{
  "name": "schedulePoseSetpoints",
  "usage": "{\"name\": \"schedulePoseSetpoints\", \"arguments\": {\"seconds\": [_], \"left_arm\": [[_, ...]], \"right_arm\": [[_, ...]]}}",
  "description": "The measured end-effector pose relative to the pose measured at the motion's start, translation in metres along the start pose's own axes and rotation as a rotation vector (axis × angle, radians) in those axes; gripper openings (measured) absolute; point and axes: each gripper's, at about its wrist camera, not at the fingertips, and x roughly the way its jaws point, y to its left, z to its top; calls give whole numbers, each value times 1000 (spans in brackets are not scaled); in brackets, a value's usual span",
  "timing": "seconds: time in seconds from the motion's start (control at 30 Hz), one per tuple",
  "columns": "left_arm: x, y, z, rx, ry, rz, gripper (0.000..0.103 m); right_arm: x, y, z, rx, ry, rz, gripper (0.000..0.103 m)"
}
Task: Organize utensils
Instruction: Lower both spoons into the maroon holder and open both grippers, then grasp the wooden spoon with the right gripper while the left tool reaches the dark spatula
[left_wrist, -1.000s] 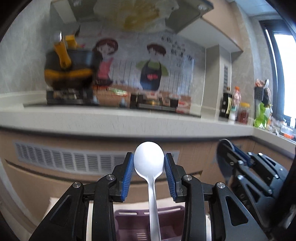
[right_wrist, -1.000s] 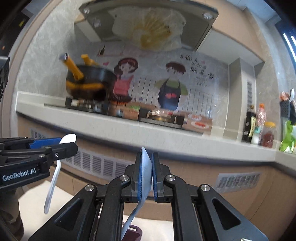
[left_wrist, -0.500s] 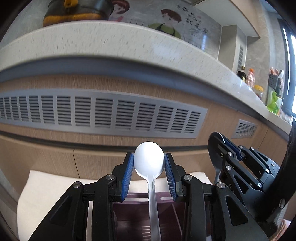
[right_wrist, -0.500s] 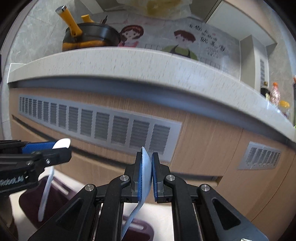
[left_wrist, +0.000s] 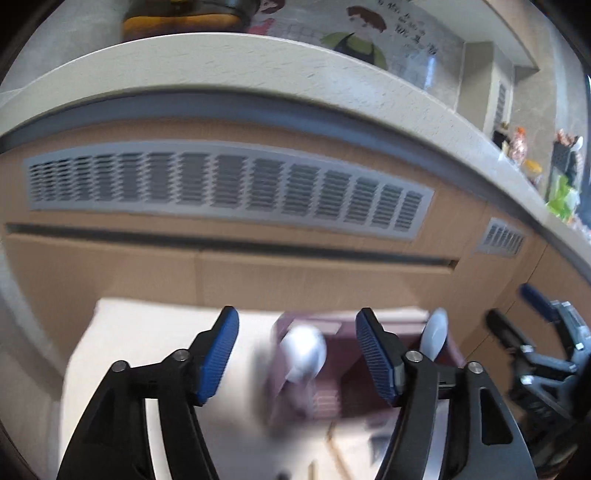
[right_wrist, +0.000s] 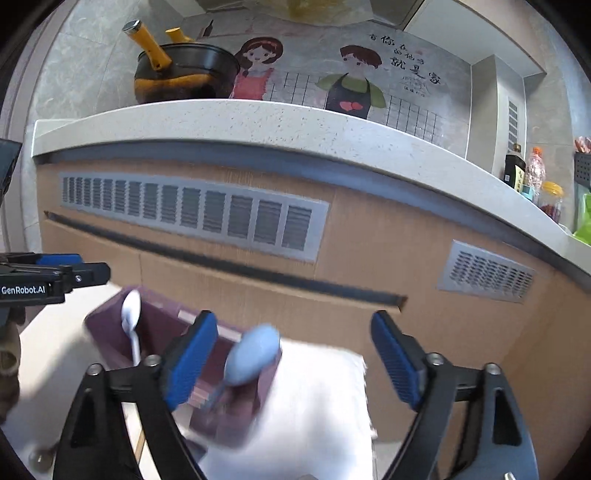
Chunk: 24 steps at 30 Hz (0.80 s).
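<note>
A purple utensil holder stands on a white cloth. My left gripper is open above it, and a white spoon, blurred, sits bowl-up in the holder between the fingers. My right gripper is open too, with a pale blue spoon blurred in the holder below it. The white spoon shows in the holder's left part in the right wrist view. The other spoon shows at the holder's right in the left wrist view.
A wooden cabinet front with grey vents rises behind the cloth. A stone counter above it carries a black and orange pot and bottles. Chopsticks lie on the cloth near the holder.
Both grippers have opened and let go of their spoons, which now stand in the purple holder. Both grippers sit lower, close over the holder.
</note>
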Motion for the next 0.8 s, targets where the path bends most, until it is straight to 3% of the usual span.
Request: {"name": "schedulePoseSetpoints", "arguments": {"seconds": [0.2,0.3,0.43,0.6,0.63,0.7,0.8], "left_arm": [[-40,25,-39,-41,70,71,78],[-62,27,-60,-38,87,90,86],[-85,24,-91,3,113,121,89],[-104,30,-126,2,163,124,89],[-107,33,-133,-3,175,123,89],[-111,40,-145,-22,193,125,89],[-112,51,-154,-57,214,130,93]], "right_arm": [[-32,16,-32,-49,117,32,93],[-33,28,-56,-61,218,58,93],[-25,45,-89,-66,363,94,94],[-13,50,-110,33,460,194,94],[-11,51,-112,48,470,197,93],[-7,55,-113,43,477,187,74],[4,62,-116,30,514,193,58]]}}
